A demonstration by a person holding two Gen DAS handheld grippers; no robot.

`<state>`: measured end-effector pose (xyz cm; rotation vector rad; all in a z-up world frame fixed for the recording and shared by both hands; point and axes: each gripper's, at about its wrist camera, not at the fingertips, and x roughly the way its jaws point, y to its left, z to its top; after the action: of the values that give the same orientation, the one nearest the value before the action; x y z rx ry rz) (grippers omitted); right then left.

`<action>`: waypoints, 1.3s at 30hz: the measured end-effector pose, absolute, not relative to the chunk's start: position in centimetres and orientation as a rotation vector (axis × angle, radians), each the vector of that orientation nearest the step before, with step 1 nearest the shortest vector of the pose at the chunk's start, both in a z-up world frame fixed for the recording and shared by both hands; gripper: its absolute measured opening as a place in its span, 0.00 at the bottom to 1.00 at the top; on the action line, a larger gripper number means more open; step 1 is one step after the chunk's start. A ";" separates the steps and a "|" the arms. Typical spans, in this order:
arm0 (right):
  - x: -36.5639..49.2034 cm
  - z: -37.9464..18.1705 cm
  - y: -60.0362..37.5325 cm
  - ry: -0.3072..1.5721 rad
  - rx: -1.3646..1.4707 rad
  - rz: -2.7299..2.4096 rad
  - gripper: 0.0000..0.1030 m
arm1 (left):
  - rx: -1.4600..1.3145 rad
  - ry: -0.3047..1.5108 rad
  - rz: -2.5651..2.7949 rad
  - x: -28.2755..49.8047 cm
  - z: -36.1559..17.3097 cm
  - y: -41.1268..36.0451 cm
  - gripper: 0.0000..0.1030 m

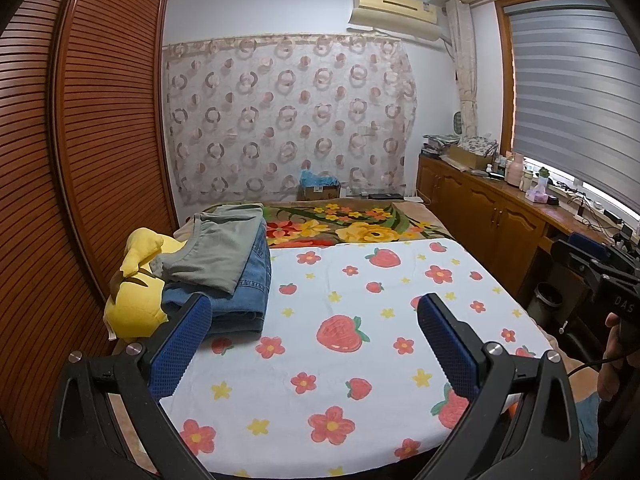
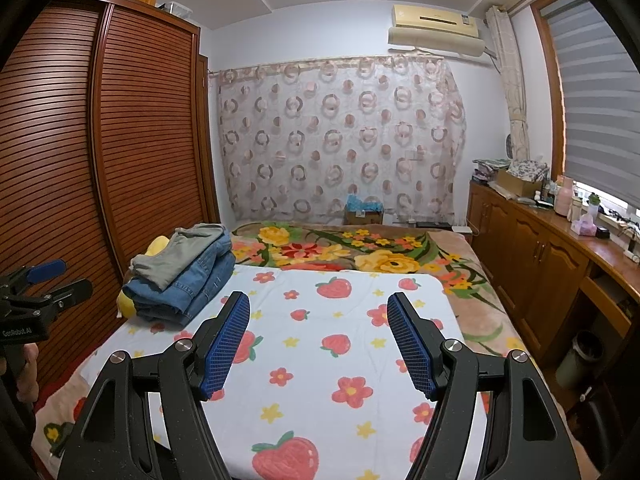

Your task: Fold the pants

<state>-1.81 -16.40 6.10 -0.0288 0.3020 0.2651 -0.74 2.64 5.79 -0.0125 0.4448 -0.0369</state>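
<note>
Pants: folded stack at the far left of the bed; grey-green pants [image 1: 218, 246] lie on top of blue jeans [image 1: 240, 292], both resting on the left edge of the strawberry sheet [image 1: 360, 360].
Beside the stack: a yellow plush toy [image 1: 136, 300] touches its left side, wedged against the slatted wardrobe [image 1: 92, 140].
Left tool [image 1: 314, 322]: fingers spread wide, pinching nothing, above the near part of the sheet; its left blue pad [image 1: 182, 356] overlaps the jeans' near corner in view.
Right tool [image 2: 318, 326]: fingers spread wide, holding nothing, over the middle of the sheet.
Writing: "GenRobot.AI" on the left tool's body in the right wrist view; "DAS" on the right tool's body in the left wrist view.
Around: floral blanket [image 2: 360, 248] beyond the sheet; circle-print curtain [image 2: 340, 140] on the far wall, air conditioner [image 2: 436, 24] above; cluttered wooden cabinet [image 2: 540, 248] along the right, under the window blind [image 2: 592, 100].
Open room: the sheet's centre and right are bare; a narrow aisle with a bin [image 2: 578, 356] runs between bed and cabinet.
</note>
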 end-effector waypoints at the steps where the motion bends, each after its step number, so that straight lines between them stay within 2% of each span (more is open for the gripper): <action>1: -1.8 6.1 -16.4 0.302 -0.030 0.265 0.71 | -0.013 0.445 -0.037 -0.8 5.8 2.7 1.00; 39: -1.8 6.1 -17.0 0.304 -0.032 0.270 0.71 | -0.012 0.448 -0.035 -0.8 5.8 2.8 1.00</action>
<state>-1.82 -17.00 6.14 -0.0318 0.3038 0.2698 -0.78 2.75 5.79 -0.0116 0.4483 -0.0347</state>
